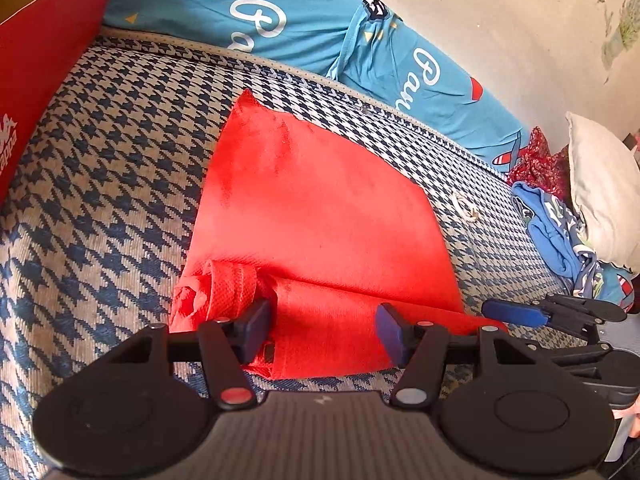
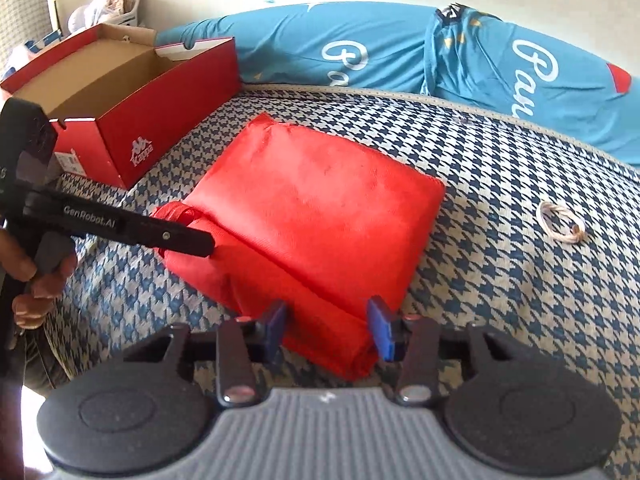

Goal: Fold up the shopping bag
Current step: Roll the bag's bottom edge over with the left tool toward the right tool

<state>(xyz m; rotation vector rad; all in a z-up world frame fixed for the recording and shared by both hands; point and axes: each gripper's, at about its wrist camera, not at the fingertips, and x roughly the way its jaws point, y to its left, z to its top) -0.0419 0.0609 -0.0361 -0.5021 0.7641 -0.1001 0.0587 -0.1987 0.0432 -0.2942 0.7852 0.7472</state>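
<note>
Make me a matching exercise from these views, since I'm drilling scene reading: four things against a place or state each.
Things:
1. red shopping bag
2. shoe box
3. string loop
4. blue bedding

Places or states:
A. along the wall behind the mattress
B. open and empty, left of the bag
C. partly folded, near edge between both grippers' fingers
D. lying alone on the houndstooth mattress, right of the bag

Pairs: 1-C, 2-B, 3-D, 4-A

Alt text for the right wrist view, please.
A red shopping bag, partly folded, lies on a houndstooth bedcover, its near edge between the open fingers of the right gripper. The left gripper touches the bag's left end; an open red shoebox sits behind.
</note>
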